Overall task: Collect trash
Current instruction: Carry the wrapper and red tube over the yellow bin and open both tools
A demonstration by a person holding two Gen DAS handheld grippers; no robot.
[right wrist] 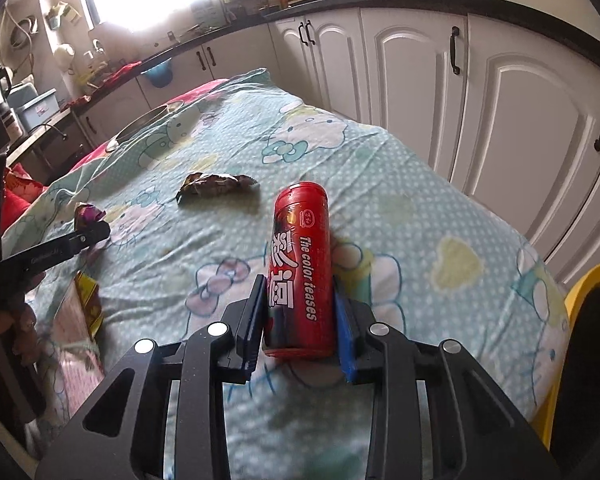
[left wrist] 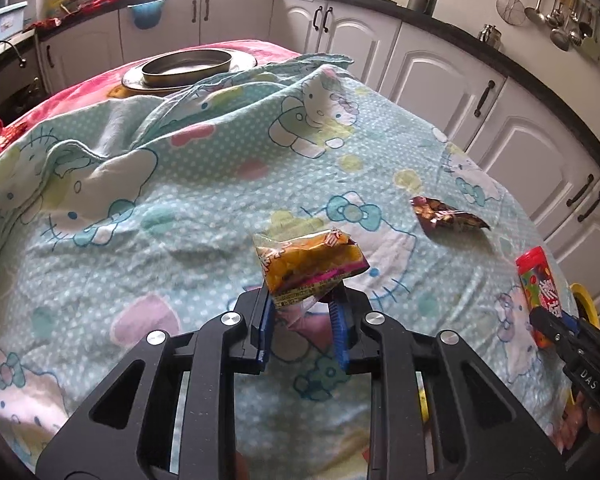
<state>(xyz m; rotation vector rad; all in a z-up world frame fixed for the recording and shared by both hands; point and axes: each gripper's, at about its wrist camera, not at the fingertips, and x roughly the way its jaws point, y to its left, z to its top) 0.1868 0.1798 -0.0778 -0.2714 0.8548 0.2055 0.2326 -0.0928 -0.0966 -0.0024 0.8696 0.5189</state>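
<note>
While the patterned cloth [left wrist: 204,208] with its cartoon cats and bows covers the whole table, a round metal tray [left wrist: 188,66] sits at the far left end of it, partly tucked behind a raised fold. Nearer, in the left wrist view, the left gripper [left wrist: 300,300] has its blue pads drawn in close on the lower corner of a yellow snack wrapper [left wrist: 310,264], which stands up off the cloth between the fingers with its crumpled top tilted to the right. Further right and a little beyond it, a dark brown wrapper [left wrist: 446,216] lies flat on the cloth, well apart from both tools. At the right edge of that view the right gripper [left wrist: 540,320] shows from the side, clamped on a red candy tube [left wrist: 538,280]. The right wrist view gives the grip plainly: the right gripper [right wrist: 300,312] has both pads pressed against the sides of the red candy tube [right wrist: 302,272], narrowed to the tube's width, and the tube points away along the fingers with its capped end farthest out, above the cloth. A yellow bin rim [right wrist: 588,280] shows at the lower right, just beside the table edge, and white cabinet doors [right wrist: 520,120] run behind.
</note>
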